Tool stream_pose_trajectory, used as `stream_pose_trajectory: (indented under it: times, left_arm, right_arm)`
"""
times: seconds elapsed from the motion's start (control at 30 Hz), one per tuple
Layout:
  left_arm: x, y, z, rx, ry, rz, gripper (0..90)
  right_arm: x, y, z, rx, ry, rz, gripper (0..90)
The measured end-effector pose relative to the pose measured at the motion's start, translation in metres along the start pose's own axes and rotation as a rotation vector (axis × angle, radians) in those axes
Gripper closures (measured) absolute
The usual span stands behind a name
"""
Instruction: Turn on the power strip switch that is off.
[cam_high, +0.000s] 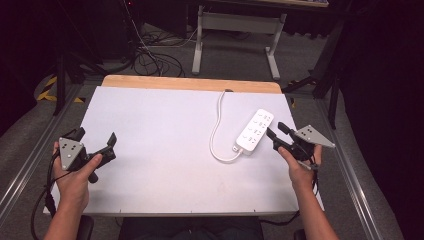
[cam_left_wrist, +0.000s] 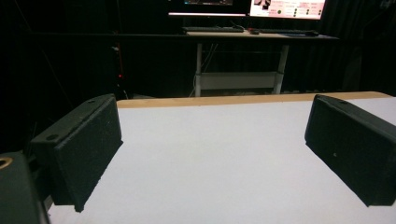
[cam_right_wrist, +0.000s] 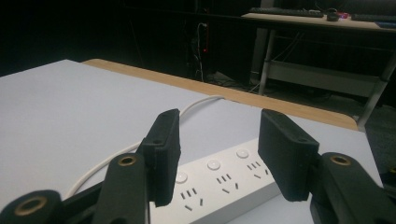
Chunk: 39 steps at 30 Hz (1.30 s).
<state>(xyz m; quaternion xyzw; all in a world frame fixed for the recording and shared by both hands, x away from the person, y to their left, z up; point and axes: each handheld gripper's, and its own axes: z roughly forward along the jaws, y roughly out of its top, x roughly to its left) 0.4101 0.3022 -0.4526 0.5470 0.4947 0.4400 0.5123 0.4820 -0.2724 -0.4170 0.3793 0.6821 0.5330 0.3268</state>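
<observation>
A white power strip (cam_high: 255, 130) with several sockets lies at the right of the white table (cam_high: 165, 150), and its white cable (cam_high: 216, 125) loops to the left and runs off the far edge. My right gripper (cam_high: 276, 129) sits at the strip's right side. In the right gripper view the jaws (cam_right_wrist: 219, 144) stand apart just above the strip (cam_right_wrist: 219, 182), with the pads touching nothing and the cable (cam_right_wrist: 107, 163) curving away to the left. My left gripper (cam_high: 96, 136) rests at the table's left with wide open jaws (cam_left_wrist: 215, 149) and only bare tabletop between them.
A wooden strip (cam_high: 190, 82) runs along the table's far edge. Beyond it stand a white desk frame (cam_high: 235, 22) and tangled cables (cam_high: 150, 60) on the floor. Metal rails (cam_high: 350, 170) flank the table on both sides.
</observation>
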Motion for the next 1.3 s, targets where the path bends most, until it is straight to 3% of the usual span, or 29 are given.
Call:
stream_pose_trajectory:
  times: [0.3,0.37,0.43,0.5,0.6,1.1,1.3]
  left_arm:
    - [0.0,0.0,0.0,-0.001,-0.002,-0.001,4.4]
    - [0.0,0.0,0.0,-0.002,-0.003,-0.001,4.4]
    - [0.0,0.0,0.0,-0.003,-0.003,-0.003,4.4]
    - [0.0,0.0,0.0,-0.002,-0.003,-0.004,4.4]
    - [0.0,0.0,0.0,-0.002,-0.004,-0.005,4.4]
    - [0.0,0.0,0.0,-0.004,-0.006,-0.009,4.3]
    - [0.001,0.0,0.0,-0.004,-0.005,-0.01,4.3]
  right_arm:
    - [-0.006,-0.008,-0.01,-0.054,-0.009,0.04,42.9]
    - [-0.006,-0.008,-0.01,-0.08,-0.03,0.05,37.1]
    - [-0.005,-0.008,-0.008,-0.074,-0.026,0.061,23.5]
    - [-0.004,-0.01,-0.007,-0.059,0.008,0.027,10.6]
    - [-0.001,-0.011,-0.007,-0.084,0.046,-0.022,3.0]
    - [-0.007,-0.025,-0.019,-0.155,0.02,0.039,1.7]
    - [-0.005,-0.027,-0.018,-0.147,0.028,0.028,1.5]
